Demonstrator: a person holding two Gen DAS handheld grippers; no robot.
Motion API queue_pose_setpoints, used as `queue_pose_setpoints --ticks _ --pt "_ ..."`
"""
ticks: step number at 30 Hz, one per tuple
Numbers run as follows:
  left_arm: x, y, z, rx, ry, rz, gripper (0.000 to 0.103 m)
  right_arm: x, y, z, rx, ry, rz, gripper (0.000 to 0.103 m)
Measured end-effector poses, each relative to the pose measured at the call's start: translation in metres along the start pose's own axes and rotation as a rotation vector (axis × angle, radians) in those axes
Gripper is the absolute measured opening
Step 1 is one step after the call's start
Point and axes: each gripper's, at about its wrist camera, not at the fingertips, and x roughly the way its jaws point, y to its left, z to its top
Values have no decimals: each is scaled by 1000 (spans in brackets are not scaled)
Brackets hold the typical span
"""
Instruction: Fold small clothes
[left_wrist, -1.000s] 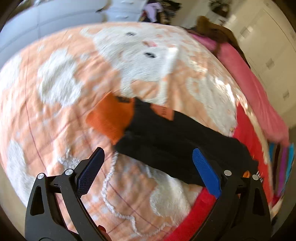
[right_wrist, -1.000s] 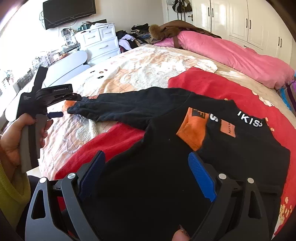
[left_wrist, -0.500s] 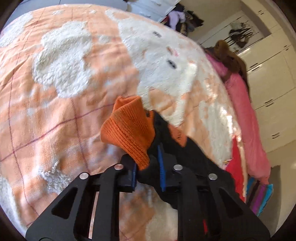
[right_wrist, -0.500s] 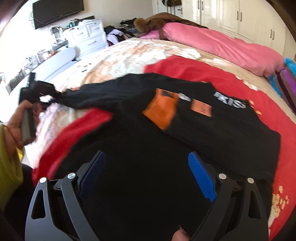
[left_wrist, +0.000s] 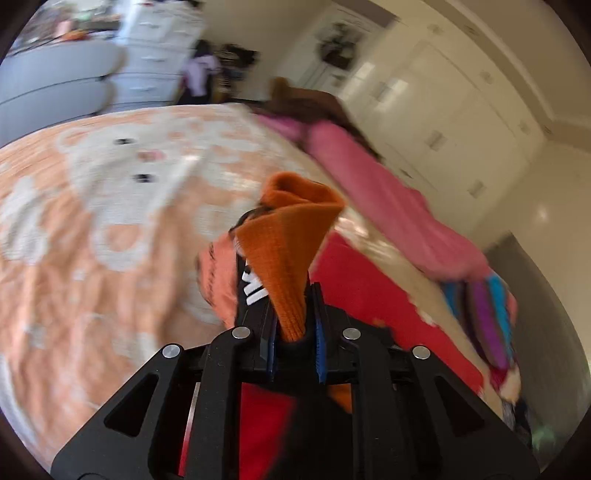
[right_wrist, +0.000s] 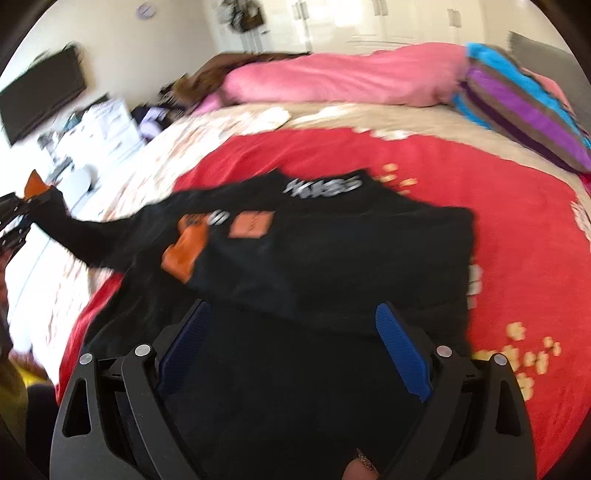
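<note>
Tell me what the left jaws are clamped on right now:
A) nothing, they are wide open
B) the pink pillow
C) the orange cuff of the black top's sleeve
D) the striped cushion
C: in the left wrist view the left gripper is shut on the orange cuff, and the right wrist view shows the black sleeve lifted off the bed toward it.

Blk sweatshirt (right_wrist: 332, 258) flat on bed, orange cuff (left_wrist: 291, 258) lifted.
</note>
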Motion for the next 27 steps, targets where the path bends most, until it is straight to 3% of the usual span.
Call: queue_pose_setpoints --ticks 5,9,14,20,23,27 --pt "26 -81 -33 114 75 -96 8 -20 -56 12 138 -59 -38 90" --pt "60 -131 -73 177 181 -139 8 -32 -97 17 239 -100 -75 90" --pt "99 -167 -123 252 301 -161 8 -39 -138 12 351 -106 -118 90" --pt "157 -190 -188 367 436 -141 9 -36 -152 10 389 -103 -125 90" --pt "178 -184 -211 394 534 -154 20 -30 -151 11 374 -91 -119 90" --pt "171 -180 -213 414 545 -215 46 -19 -142 12 348 -68 -89 90"
